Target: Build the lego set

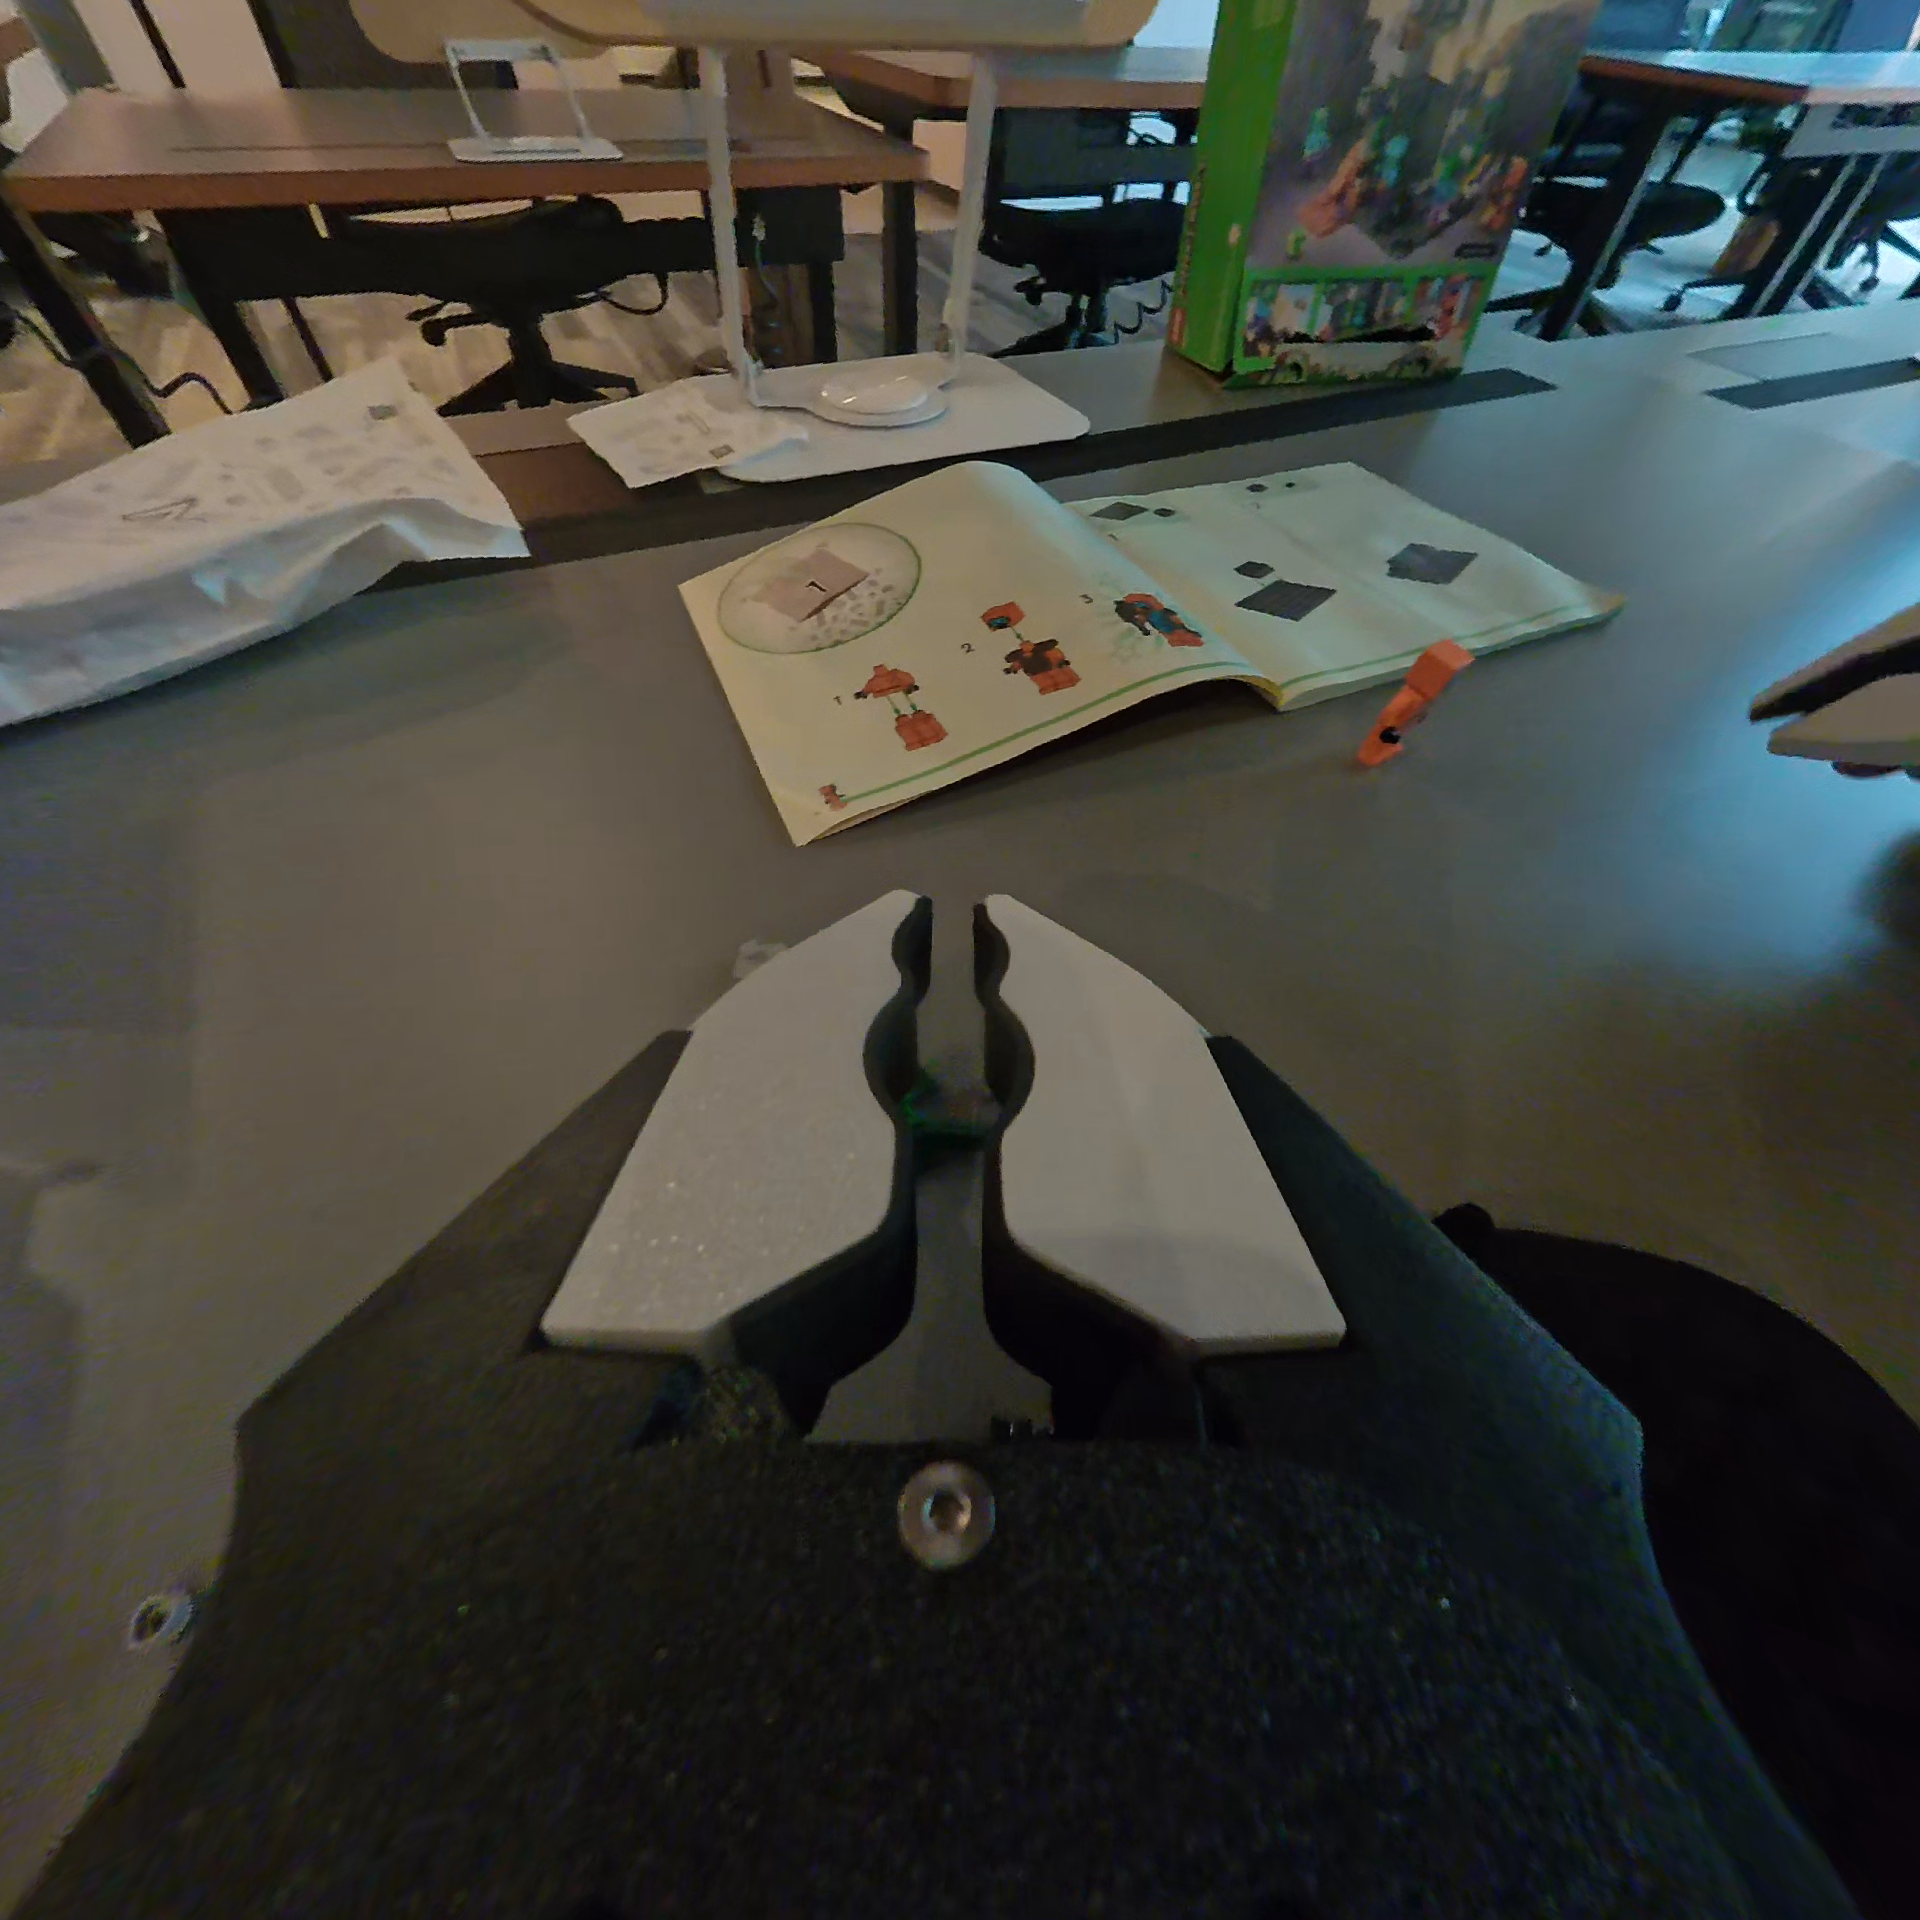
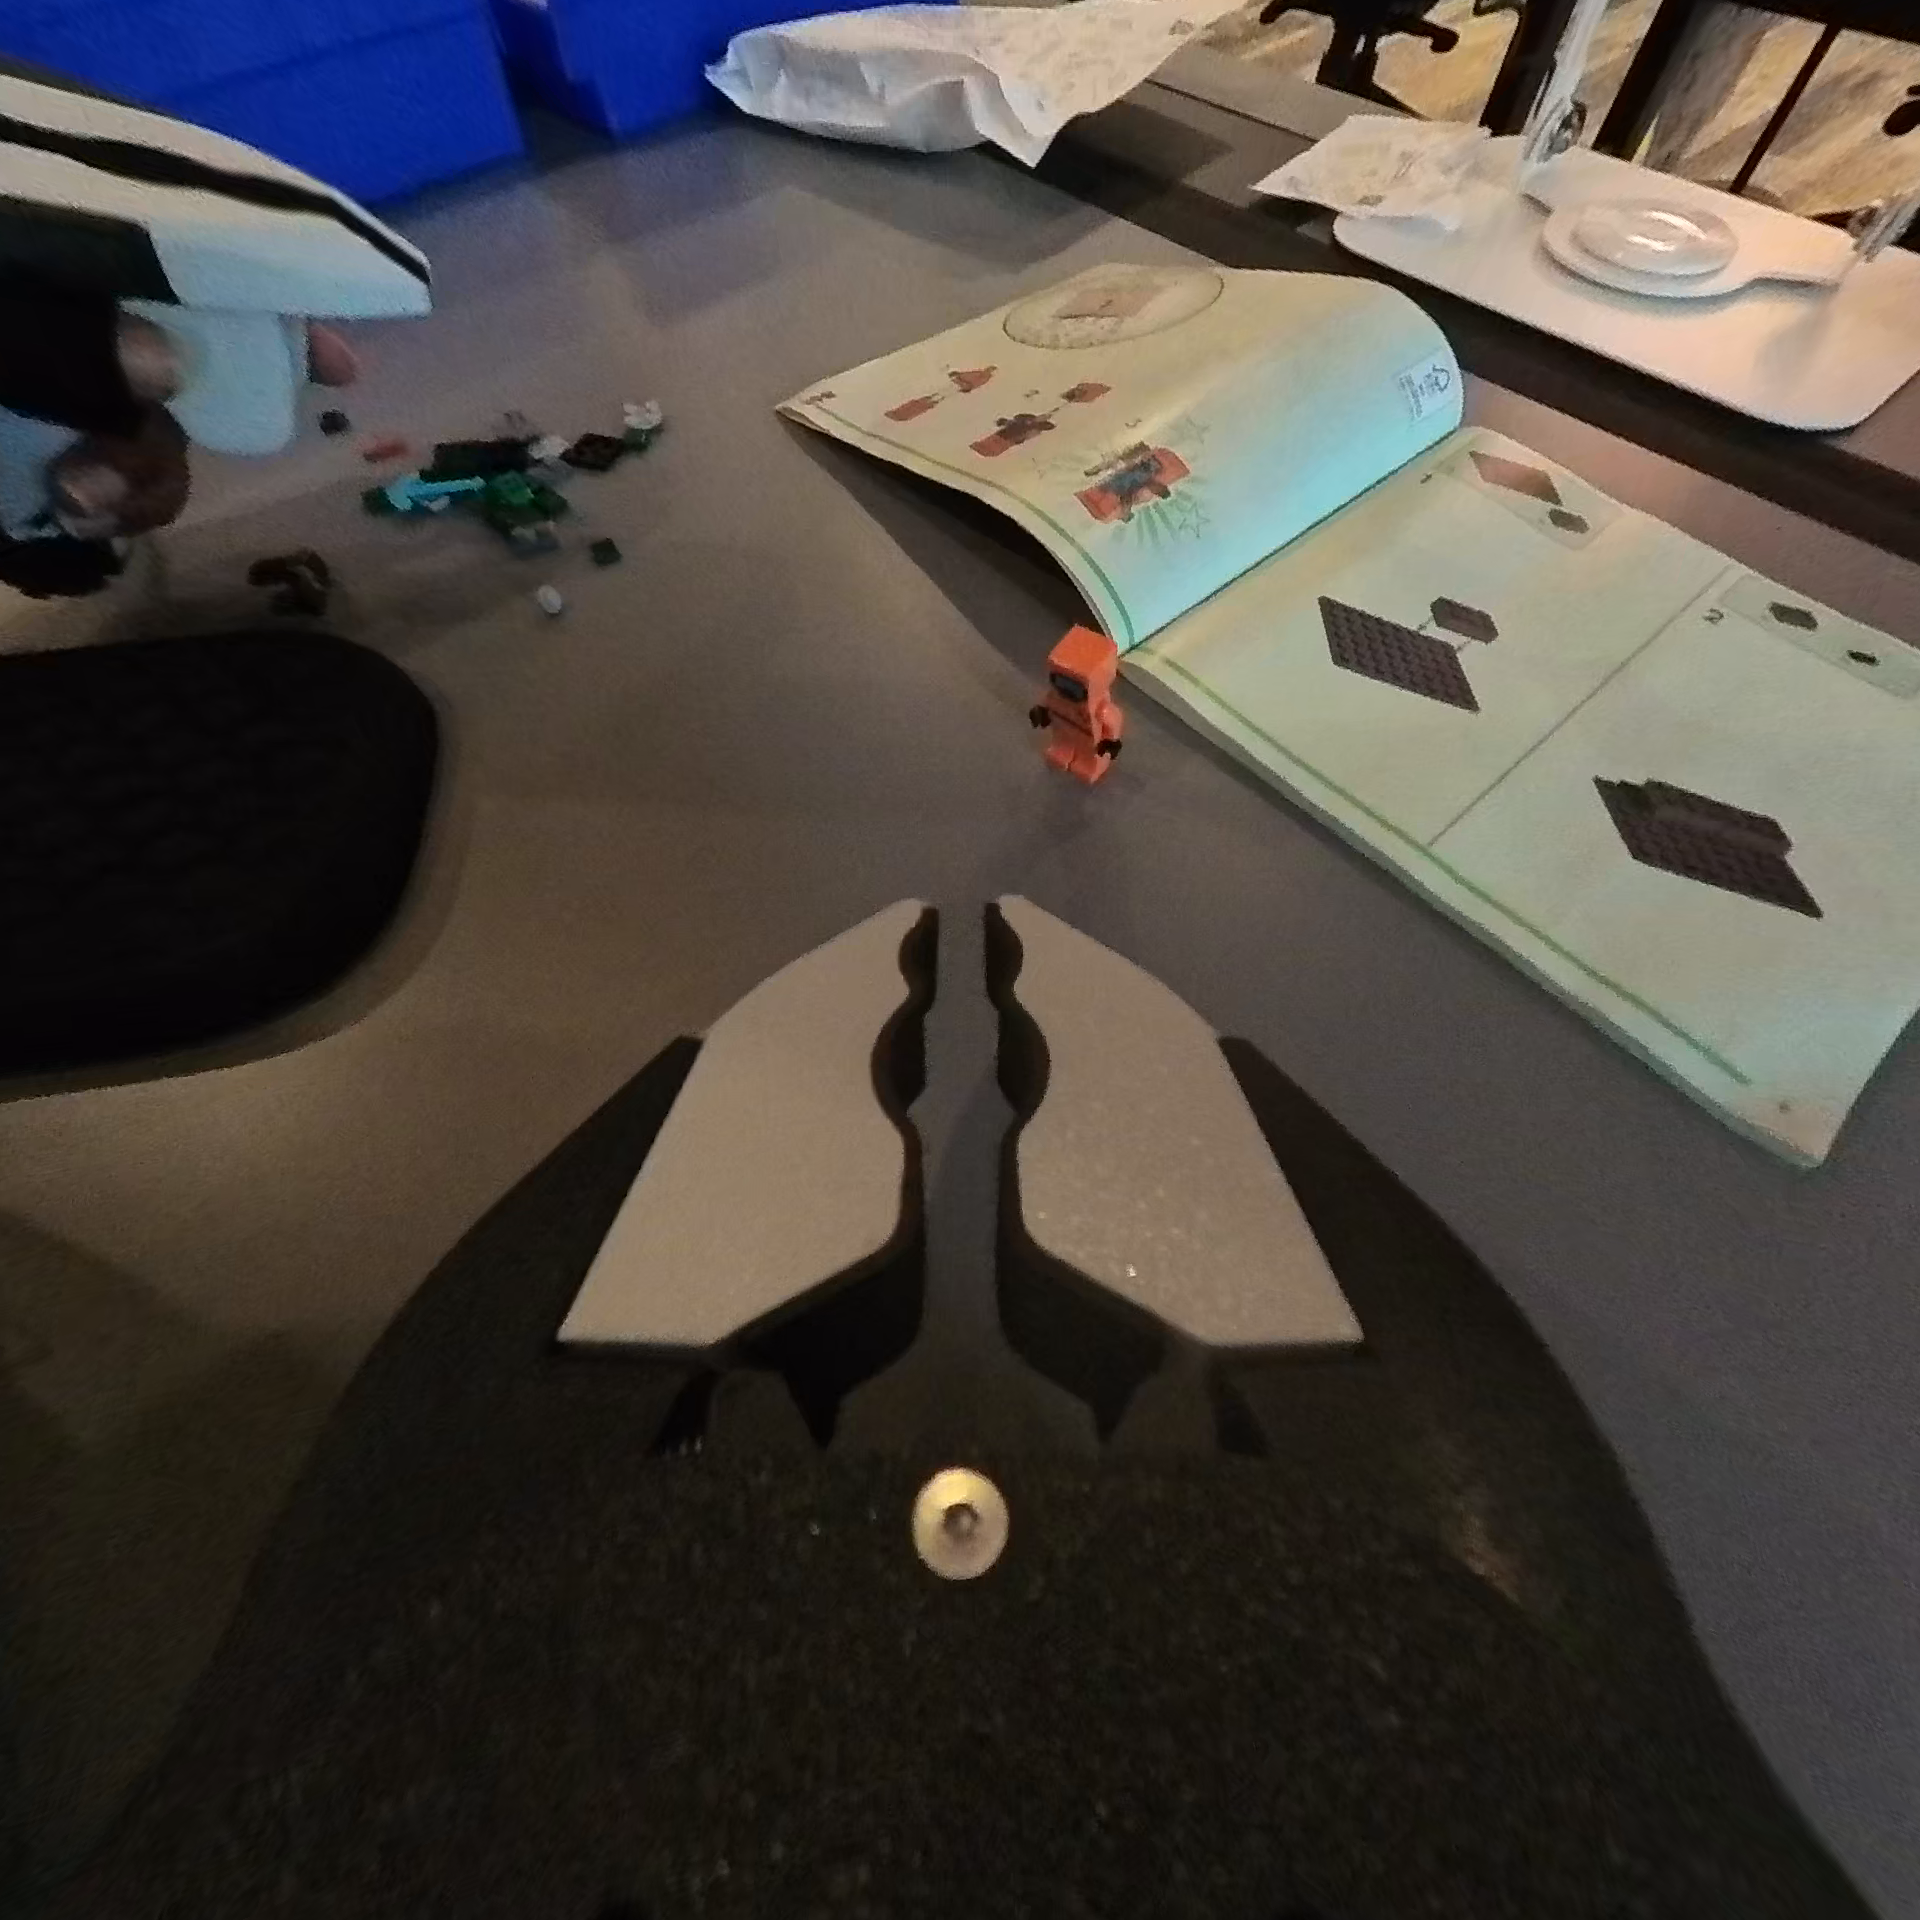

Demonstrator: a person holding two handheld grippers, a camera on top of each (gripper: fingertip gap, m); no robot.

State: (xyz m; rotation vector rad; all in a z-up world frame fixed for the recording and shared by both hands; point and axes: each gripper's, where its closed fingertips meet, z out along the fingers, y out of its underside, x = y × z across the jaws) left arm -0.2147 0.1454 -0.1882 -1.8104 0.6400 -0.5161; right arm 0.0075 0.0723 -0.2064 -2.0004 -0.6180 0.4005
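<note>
On the grey desk [image 1: 416, 935], the white paper bag [image 1: 229, 530] lies crumpled at ten o'clock of the left wrist view. The left gripper [image 1: 952, 912] points toward twelve o'clock with its fingers drawn nearly together, a narrow slit between the tips; a small dark and green piece [image 1: 951, 1107] sits wedged between the jaws farther back, pinched there. Beyond the tips at twelve o'clock the instruction booklet [image 1: 1039, 623] lies open flat. At one o'clock of that booklet stands the green set box [image 1: 1351, 187], upright near the desk's far edge, with a white lamp base [image 1: 894, 405] to its left. The orange minifigure [image 1: 1408, 707] is just beside the booklet's near edge at two o'clock of the left gripper.

In the right wrist view, the heap of loose pieces [image 2: 499, 488] lies scattered at ten o'clock, just below the left gripper's white fingers. The right gripper [image 2: 961, 920] hovers over bare desk, its fingers close with only a thin gap and nothing between them. The orange minifigure [image 2: 1081, 717] stands upright at twelve o'clock, just ahead of the tips, touching or almost touching the booklet's spine end. The booklet [image 2: 1455, 727] spreads toward two o'clock.
</note>
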